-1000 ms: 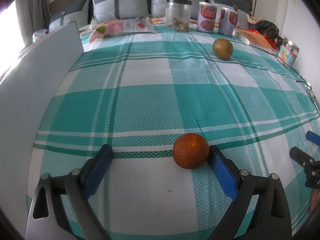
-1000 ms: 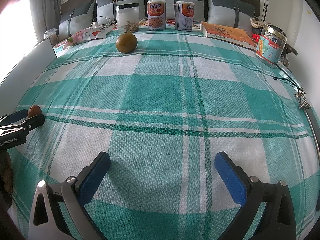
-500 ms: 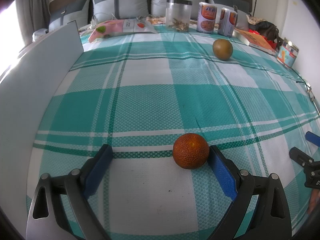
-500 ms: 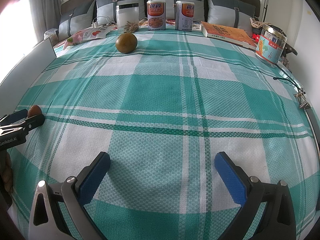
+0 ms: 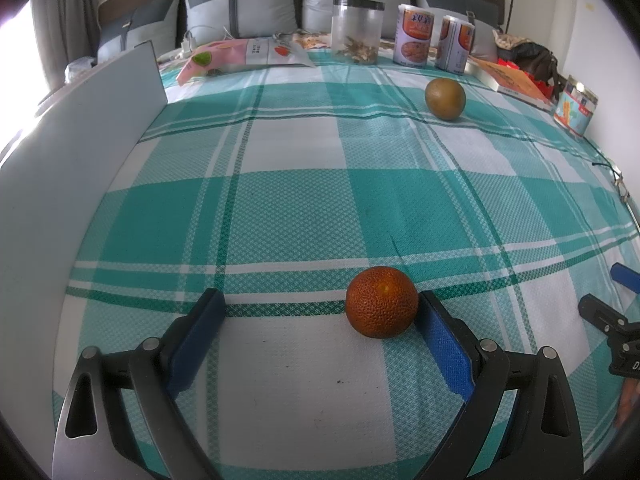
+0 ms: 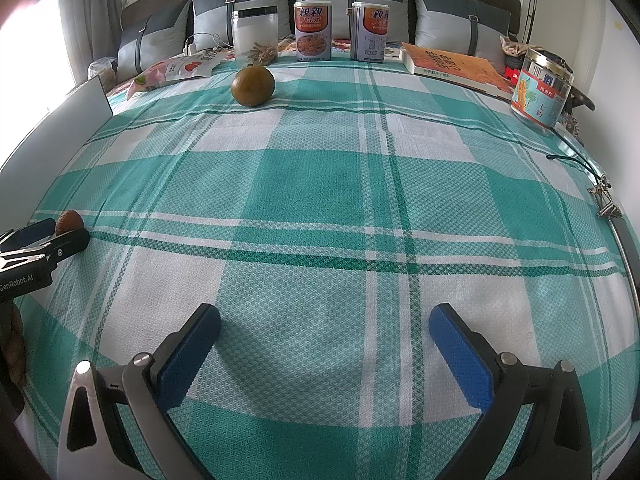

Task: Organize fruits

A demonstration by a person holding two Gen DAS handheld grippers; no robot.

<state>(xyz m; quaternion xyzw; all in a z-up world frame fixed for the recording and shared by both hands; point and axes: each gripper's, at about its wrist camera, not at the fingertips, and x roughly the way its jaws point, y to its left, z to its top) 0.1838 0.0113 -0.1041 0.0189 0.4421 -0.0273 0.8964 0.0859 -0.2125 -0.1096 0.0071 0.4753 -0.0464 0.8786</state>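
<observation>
Nothing has moved since the earlier frames; both grippers sit as they did.

Left wrist view: the left gripper (image 5: 320, 312) is spread wide, gripping nothing. The orange fruit (image 5: 381, 307) lies on the checked bedspread (image 5: 280, 208) between the fingers, touching the right one, well apart from the left one. We judge the step to be the pickup of this fruit; next move calls for centring on it, then closing. A greenish-brown fruit (image 5: 445, 98) lies far ahead to the right. Can labels ahead are too small to read.

Right wrist view: the right gripper (image 6: 325, 328) is spread, empty, over bare cloth. The left tool's body at the left edge reads "GenRobot.AI". Both cans (image 6: 313, 31) ahead carry labels, the left one in large Chinese characters that we cannot read with confidence.
</observation>
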